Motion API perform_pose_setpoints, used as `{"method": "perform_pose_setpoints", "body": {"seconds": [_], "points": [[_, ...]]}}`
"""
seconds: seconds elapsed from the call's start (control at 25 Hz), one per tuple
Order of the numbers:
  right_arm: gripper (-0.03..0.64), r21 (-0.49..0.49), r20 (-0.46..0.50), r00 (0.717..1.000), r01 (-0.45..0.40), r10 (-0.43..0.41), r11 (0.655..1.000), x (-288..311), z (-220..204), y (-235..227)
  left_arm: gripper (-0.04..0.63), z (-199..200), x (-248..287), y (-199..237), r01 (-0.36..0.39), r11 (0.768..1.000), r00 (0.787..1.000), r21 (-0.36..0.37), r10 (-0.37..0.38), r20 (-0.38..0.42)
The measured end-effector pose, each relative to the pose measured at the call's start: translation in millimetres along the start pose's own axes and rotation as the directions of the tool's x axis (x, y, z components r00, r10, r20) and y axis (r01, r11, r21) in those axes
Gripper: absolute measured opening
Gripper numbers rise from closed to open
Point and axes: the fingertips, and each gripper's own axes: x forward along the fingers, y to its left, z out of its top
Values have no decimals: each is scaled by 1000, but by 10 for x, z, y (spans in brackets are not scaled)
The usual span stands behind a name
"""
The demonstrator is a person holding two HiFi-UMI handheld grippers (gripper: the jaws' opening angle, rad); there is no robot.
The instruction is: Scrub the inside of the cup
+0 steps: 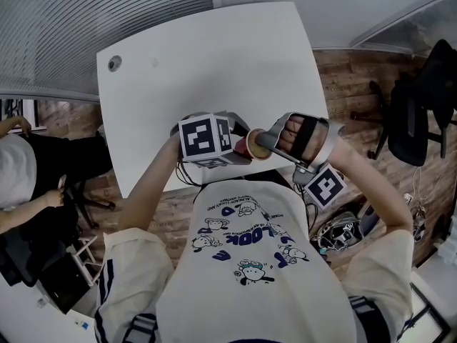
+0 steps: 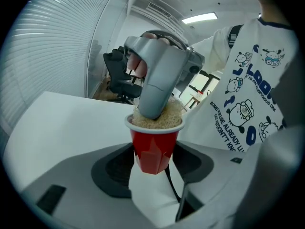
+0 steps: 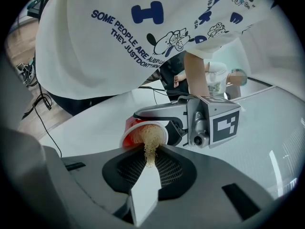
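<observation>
I am mid-scrub at the near edge of the table [image 1: 207, 70]: my left gripper [image 2: 153, 162], jaws wide, clamps the cup [image 2: 152, 147], my right gripper [image 3: 148, 166] pinches the scrubber [image 3: 150, 135] stuffed inside, so next I'd twist it round the wall.

The cup [image 2: 153, 149] is red with a white rim, the scrubber [image 2: 174, 114] in it straw-beige. The table [image 1: 207, 70] beneath the cup is white, the T-shirt [image 1: 250, 263] beside it white with blue cartoons.

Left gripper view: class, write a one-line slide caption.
The left gripper holds a red cup while the right gripper presses a tan scrubber into its mouth.
</observation>
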Motion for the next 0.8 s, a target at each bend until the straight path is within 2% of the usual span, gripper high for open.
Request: {"method": "perform_pose_setpoints", "body": {"seconds": [0.28,0.52,0.68,0.8], "points": [[57,49,-17,1000,23,-22,999,-9,-10,-34,285,14,-43,8,-15,1000,999,-28,16,37],[55,164,-47,999,-4,12,986,26,-95,-25,285,13,-66,102,-94,994,995,-53,96,37],[55,314,-49,998,-19,36,949,81,-182,-25,285,9,-69,184,-165,985,986,-43,166,25],[55,453,-41,997,-42,68,890,123,-249,-4,285,-4,-79,244,-226,974,974,-26,227,10]]}}
